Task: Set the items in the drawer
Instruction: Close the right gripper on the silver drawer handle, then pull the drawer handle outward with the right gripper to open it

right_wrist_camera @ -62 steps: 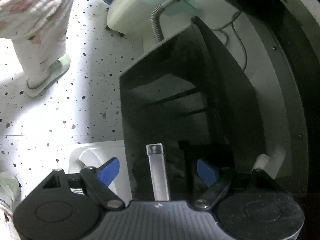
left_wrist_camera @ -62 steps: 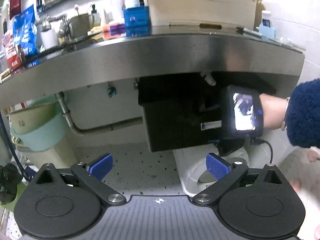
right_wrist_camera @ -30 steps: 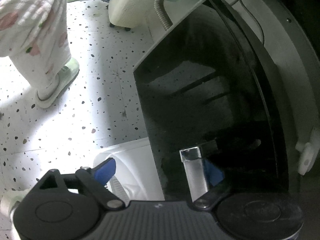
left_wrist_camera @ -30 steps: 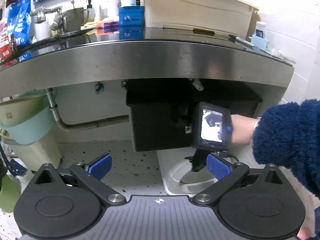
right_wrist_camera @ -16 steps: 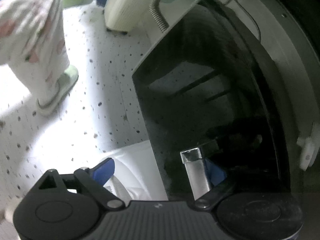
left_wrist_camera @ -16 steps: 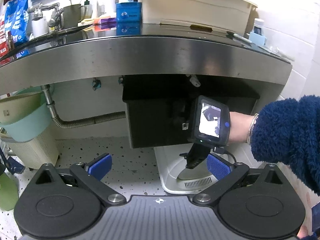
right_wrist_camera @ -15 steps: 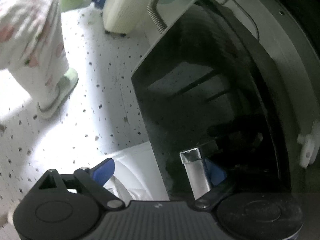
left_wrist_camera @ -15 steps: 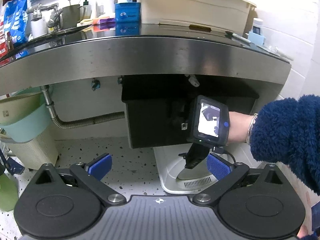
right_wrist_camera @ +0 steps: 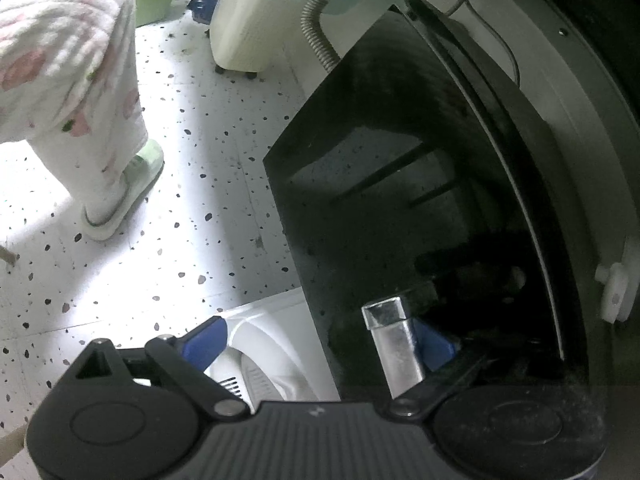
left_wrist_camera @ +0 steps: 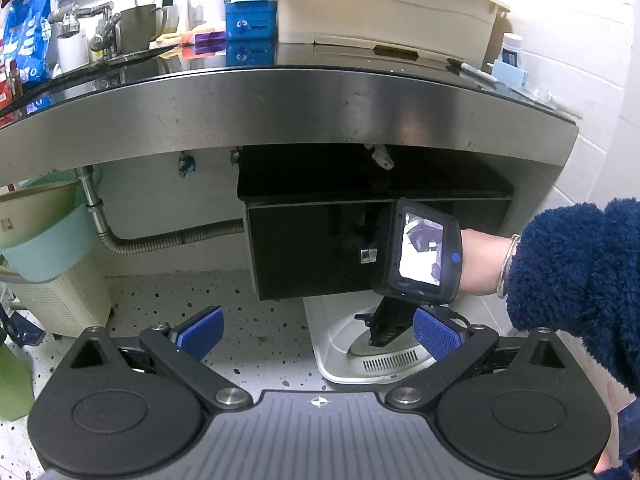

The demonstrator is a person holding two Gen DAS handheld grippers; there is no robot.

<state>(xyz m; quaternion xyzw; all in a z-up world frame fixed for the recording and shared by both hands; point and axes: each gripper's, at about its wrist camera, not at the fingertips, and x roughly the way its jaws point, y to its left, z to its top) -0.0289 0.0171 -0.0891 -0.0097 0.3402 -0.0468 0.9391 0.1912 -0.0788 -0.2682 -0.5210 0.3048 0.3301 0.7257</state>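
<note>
A black glossy drawer (left_wrist_camera: 316,256) hangs under the steel counter (left_wrist_camera: 280,108), pulled out a little, with a small metal handle (left_wrist_camera: 368,257) on its front. My left gripper (left_wrist_camera: 316,330) is open and empty, held back from the drawer near the floor. My right gripper (right_wrist_camera: 320,340) is open at the drawer front (right_wrist_camera: 380,208). The metal handle (right_wrist_camera: 394,344) stands between its fingers, close against the right fingertip (right_wrist_camera: 434,344). In the left wrist view the right gripper's body and screen (left_wrist_camera: 420,256) cover the drawer's right half. Nothing shows inside the drawer.
A white appliance (left_wrist_camera: 360,356) sits on the speckled floor below the drawer. A cream storage box (left_wrist_camera: 380,4), a blue box (left_wrist_camera: 250,20), a cup and bottles stand on the counter. A teal basin (left_wrist_camera: 44,240), a flexible pipe (left_wrist_camera: 172,240) and a cream bin (right_wrist_camera: 244,32) are at left. A person's leg (right_wrist_camera: 80,92) stands nearby.
The right gripper shifted sideways so the handle sits beside its right finger, and the drawer has come out slightly. The left gripper drew back and rose a little.
</note>
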